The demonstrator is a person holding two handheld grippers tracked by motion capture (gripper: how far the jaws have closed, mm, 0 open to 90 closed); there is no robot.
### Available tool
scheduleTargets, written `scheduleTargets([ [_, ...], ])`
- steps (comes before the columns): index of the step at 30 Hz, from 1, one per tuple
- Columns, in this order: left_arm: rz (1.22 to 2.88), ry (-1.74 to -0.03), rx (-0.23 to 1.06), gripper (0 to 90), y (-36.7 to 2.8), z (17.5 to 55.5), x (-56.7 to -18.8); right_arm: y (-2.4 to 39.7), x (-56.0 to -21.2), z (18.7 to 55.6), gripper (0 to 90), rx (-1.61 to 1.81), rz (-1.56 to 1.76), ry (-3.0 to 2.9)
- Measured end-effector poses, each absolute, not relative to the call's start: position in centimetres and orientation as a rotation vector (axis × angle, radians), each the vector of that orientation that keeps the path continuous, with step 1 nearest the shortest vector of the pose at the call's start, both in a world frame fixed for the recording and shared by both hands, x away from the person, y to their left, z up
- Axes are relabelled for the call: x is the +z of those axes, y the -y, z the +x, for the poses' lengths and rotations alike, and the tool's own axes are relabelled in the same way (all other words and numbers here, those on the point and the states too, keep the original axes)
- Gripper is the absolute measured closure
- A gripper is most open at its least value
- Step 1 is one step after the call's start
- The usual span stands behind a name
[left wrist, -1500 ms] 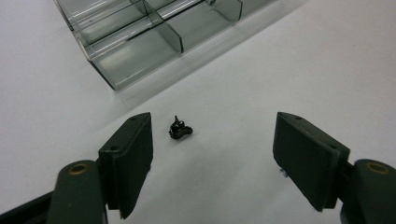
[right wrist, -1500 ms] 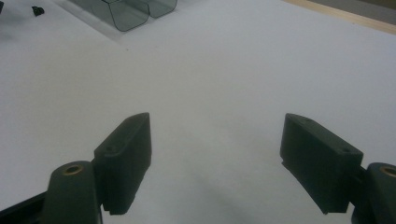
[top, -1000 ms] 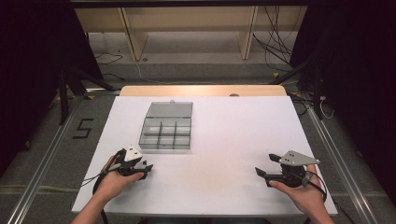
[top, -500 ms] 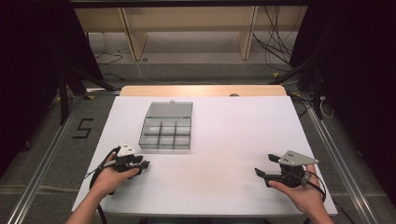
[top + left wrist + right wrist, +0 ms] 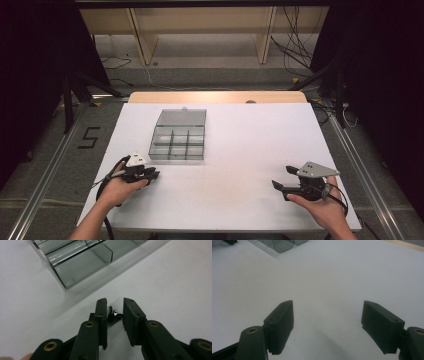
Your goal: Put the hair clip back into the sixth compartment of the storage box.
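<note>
Claw work on a tiny part: left claw [image 5: 114, 315], jaws just drawn in, stood nearly together round a small black clip w/ a shiny stud [image 5: 113, 314] lying on the white desk [image 5: 240, 150]; whether pads pressed it couldn't be told. Clip looked light, stiff, prob. slippery & apt to flick away, so best pinched across its middle, low by the desk. Clear compartment box [image 5: 178, 137] sat just beyond. Right claw [image 5: 327, 325] rested well apart, jaws wide, nothing between.

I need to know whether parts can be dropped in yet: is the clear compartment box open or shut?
Open. In the high view the compartment box has its lid laid back flat on the table, dividers exposed.
</note>
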State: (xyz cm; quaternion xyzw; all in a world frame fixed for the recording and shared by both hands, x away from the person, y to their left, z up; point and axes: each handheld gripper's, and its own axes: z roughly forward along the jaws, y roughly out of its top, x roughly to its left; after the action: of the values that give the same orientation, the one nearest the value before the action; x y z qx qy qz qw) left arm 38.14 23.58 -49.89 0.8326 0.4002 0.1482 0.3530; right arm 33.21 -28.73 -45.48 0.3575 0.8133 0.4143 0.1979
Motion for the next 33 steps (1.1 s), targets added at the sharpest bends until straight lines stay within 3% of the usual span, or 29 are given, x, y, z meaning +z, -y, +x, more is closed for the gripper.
scheduleTargets([
  [33, 2.093, -1.065, 0.387, 76.1, -23.44, 38.18, -48.92, 28.91, -45.51, 33.22, 27.1, 1.171, 1.020, -2.271],
])
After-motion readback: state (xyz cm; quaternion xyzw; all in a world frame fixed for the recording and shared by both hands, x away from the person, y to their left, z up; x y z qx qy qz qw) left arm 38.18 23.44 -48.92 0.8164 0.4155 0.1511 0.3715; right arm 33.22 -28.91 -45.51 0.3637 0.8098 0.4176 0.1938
